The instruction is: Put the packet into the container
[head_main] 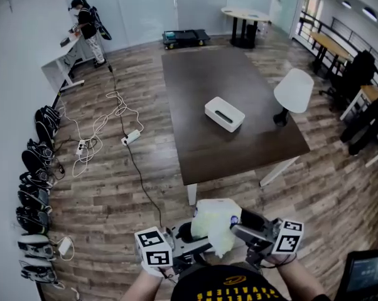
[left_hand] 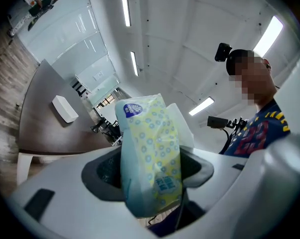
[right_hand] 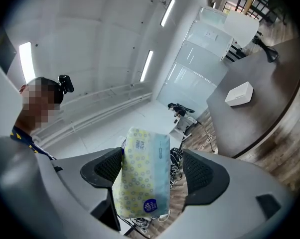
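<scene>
1. left gripper [head_main: 192, 234]: clamped on a pale-yellow soft plastic packet [head_main: 217, 221] w/ blue ring print.
2. In left gripper view [left_hand: 150, 171] both dark pads press the packet's [left_hand: 150, 153] sides. It stands upright btwn the jaws & sticks out past the tips, blue round logo at its far end.
3. right gripper [head_main: 242, 224]: jaws wide apart, gripping nothing.
4. In right gripper view [right_hand: 154, 171] the same packet [right_hand: 142, 178] sits btwn the jaws. It's close by the left-hand pad; whether they touch, can't tell. Clear gap to the right-hand pad, so no squeeze there.
5. Head view: the 2 grippers point inward at each other, tips near. The packet is in the air btwn them, carried by the left one only, close in front of the person's chest.
6. White rectangular box container [head_main: 225, 113] w/ dark slot in its top: well ahead of both grippers, on a dark-brown rectangular table [head_main: 195, 86], far from the packet.
7. Same container shows off to the left of the jaws in left gripper view [left_hand: 64, 108], & up to the right of the jaws in right gripper view [right_hand: 238, 93].
8. White round-backed chair [head_main: 294, 89]: ahead & right of the right gripper, at the table's far-right edge.
9. White cables & a power strip [head_main: 131, 137]: ahead & left of the left gripper, on the wood-plank floor.
10. Another person [head_main: 85, 24]: far ahead-left, standing at a white desk.
</scene>
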